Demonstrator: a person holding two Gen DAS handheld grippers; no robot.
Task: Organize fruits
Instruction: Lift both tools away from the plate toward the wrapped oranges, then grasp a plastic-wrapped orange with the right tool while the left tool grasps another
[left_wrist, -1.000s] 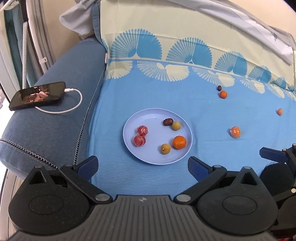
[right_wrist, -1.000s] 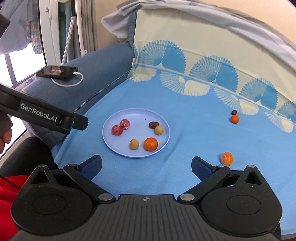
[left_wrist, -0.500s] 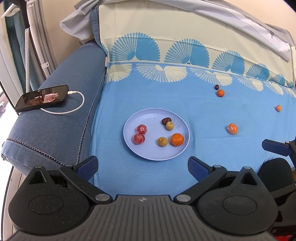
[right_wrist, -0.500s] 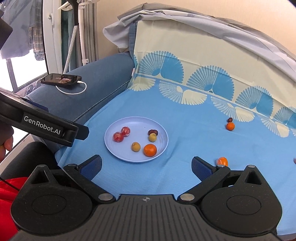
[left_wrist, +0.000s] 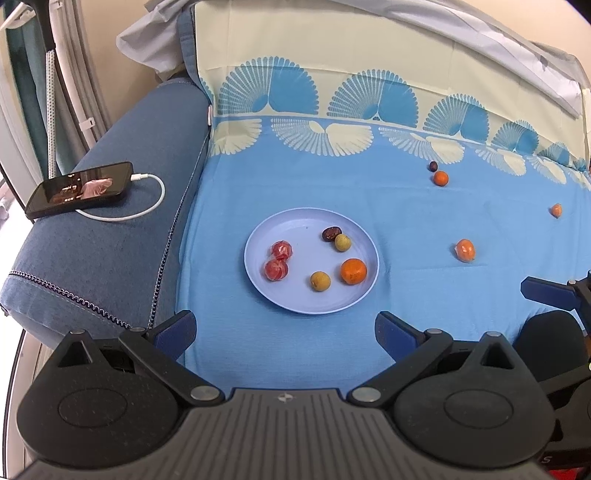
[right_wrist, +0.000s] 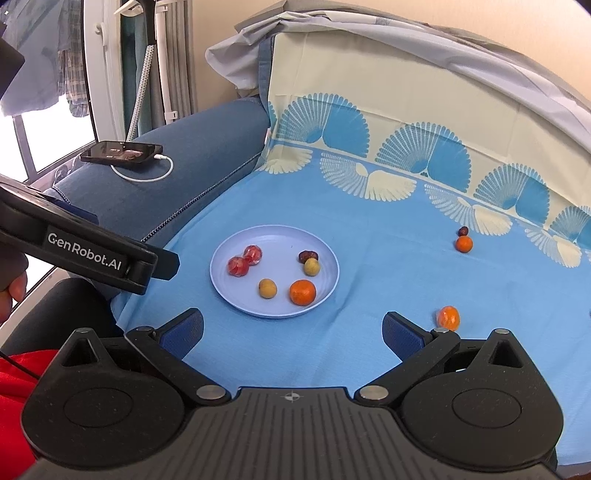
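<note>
1. Both sets of fingers are spread wide apart and empty. The left gripper (left_wrist: 284, 328) and right gripper (right_wrist: 293, 328) have backed off and lifted a bit over the last second, so the plate looks smaller now.
2. The plate (left_wrist: 273, 295) sits on the blue sheet (left_wrist: 406, 206) with six fruits in it, including an orange (left_wrist: 353, 271).
3. Four are loose on the sheet: the wrapped orange (right_wrist: 448, 318) just beside the right fingers, an orange and dark fruit pair (right_wrist: 463, 240) further back, and one more far right.
4. My guess: the wrapped one goes next.
</note>
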